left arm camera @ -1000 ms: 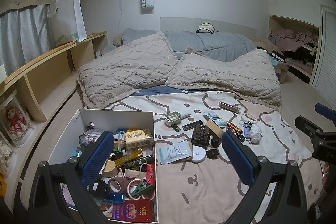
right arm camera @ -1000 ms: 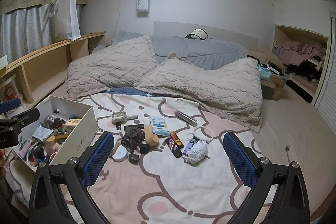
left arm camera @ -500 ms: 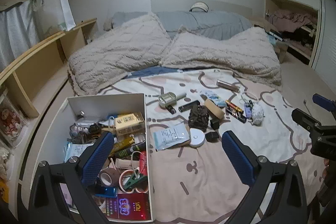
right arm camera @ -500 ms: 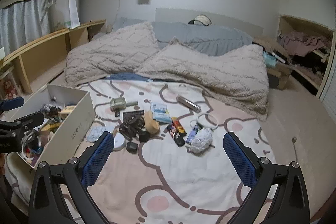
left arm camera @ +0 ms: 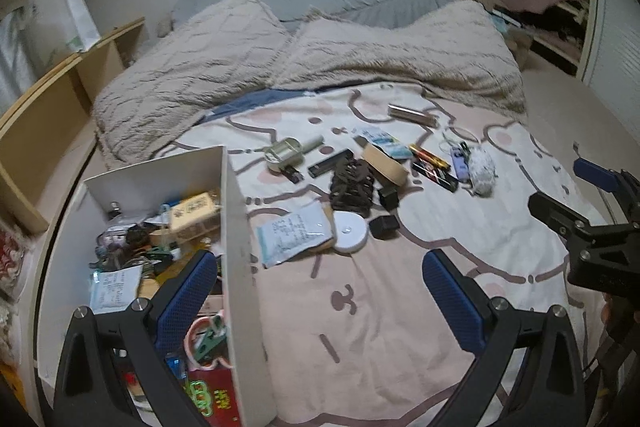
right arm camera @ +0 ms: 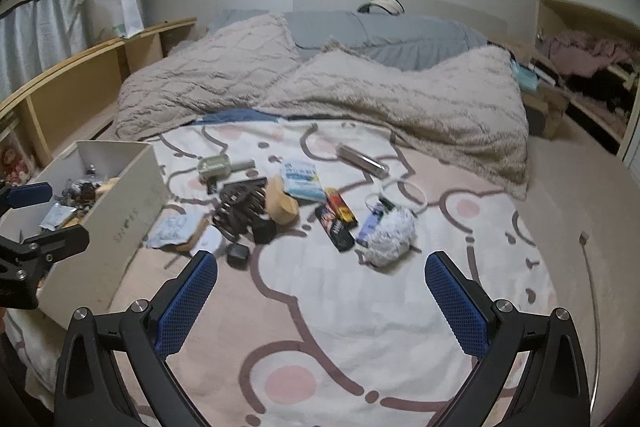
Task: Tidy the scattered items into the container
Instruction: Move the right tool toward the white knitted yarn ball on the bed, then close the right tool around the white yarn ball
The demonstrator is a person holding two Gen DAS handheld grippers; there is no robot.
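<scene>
white box [left arm camera: 234,227] sits at the bed's left edge, open top, already crammed with small stuff: a yellow carton [left arm camera: 194,209], a red packet [left arm camera: 214,397], a white sachet [left arm camera: 114,285]. loose items lie on the bedsheet [right arm camera: 360,307] just right of the box, mid-bed: white pouch [left arm camera: 294,233] nearest the box wall, white round disc [left arm camera: 350,231] touching its right edge, black claw clip [left arm camera: 352,183] behind the disc, two small black blocks [left arm camera: 384,227] beside it. further toward the right edge: tan tape roll [right arm camera: 282,205], blue-white packet [right arm camera: 302,179], black and red-yellow sticks [right arm camera: 336,217], fluffy white ball [right arm camera: 390,233], silver tube [right arm camera: 362,155]. green tin [left arm camera: 286,153] toward the pillows [right arm camera: 320,87].

left gripper [left arm camera: 320,287] jaws spread wide, holding nothing, left finger over the box, right finger over the sheet. right gripper [right arm camera: 320,291] also spread, empty, over bare sheet on the near side of the pile.
</scene>
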